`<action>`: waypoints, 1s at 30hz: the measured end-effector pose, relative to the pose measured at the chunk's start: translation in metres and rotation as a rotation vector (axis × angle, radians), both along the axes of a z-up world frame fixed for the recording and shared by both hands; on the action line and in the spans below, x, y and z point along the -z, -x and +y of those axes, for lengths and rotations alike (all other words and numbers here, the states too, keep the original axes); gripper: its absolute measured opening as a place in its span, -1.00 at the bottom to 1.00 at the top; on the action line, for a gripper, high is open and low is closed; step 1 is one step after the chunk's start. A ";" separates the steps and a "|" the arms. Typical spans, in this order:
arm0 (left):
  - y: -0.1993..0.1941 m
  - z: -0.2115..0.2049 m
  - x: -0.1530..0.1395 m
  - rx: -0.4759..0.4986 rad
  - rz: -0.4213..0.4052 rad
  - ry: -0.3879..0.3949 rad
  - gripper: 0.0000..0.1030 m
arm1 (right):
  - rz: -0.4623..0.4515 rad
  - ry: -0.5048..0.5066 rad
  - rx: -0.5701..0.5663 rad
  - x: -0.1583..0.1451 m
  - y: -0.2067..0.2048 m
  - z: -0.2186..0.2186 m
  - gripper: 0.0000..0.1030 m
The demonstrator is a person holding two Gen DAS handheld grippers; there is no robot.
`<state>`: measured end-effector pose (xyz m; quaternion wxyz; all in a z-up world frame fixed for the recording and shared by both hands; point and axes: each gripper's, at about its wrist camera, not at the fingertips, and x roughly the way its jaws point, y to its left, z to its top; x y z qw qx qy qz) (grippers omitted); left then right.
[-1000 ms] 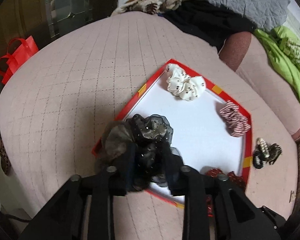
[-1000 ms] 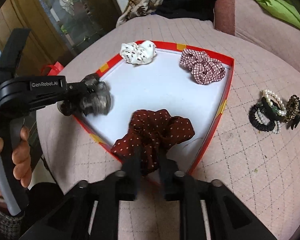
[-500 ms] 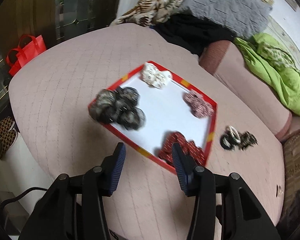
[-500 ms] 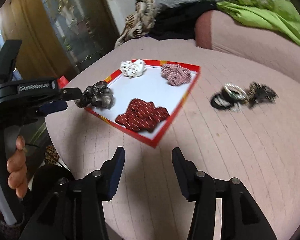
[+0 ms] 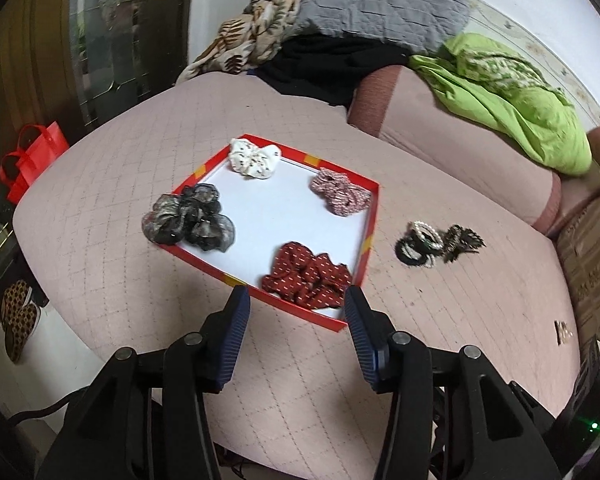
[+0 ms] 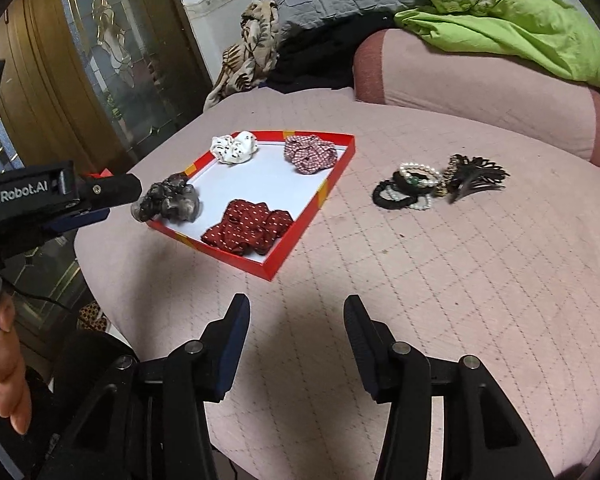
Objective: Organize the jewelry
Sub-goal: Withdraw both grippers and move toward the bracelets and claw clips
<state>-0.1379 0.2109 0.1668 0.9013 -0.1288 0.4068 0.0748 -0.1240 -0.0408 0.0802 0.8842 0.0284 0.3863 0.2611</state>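
Left wrist view: four scrunchies (image 5: 305, 275) sit in the red-rimmed tray (image 5: 367, 242) (one per corner); left gripper (image 5: 296, 301) and right gripper (image 6: 296, 309) both gape over bare bedspread (image 6: 440, 280).

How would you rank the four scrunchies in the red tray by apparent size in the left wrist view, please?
1. Black sheer scrunchie and dark red dotted scrunchie: they look alike, and both lie nearer the camera, so no ranking between them.
2. Red checked scrunchie.
3. White spotted scrunchie, only slightly smaller.
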 end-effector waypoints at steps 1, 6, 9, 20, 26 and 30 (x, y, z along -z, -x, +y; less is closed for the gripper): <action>0.001 -0.003 0.000 0.007 0.000 -0.001 -0.07 | -0.002 0.006 0.001 0.001 0.001 -0.001 0.03; 0.006 -0.019 0.004 0.052 0.001 -0.023 -0.07 | 0.001 0.033 0.016 0.007 0.004 -0.005 0.03; 0.006 -0.024 0.005 0.066 0.004 -0.027 -0.07 | 0.009 0.036 0.028 0.009 0.003 -0.007 0.03; 0.008 -0.020 0.004 0.055 -0.020 -0.023 -0.06 | 0.008 0.051 0.059 0.009 0.000 -0.012 0.04; 0.005 -0.025 0.005 0.051 -0.014 -0.020 -0.02 | -0.007 0.037 0.091 0.006 -0.003 -0.023 0.04; 0.008 -0.033 0.007 0.053 -0.016 -0.040 0.02 | -0.021 0.039 0.101 0.007 0.000 -0.027 0.13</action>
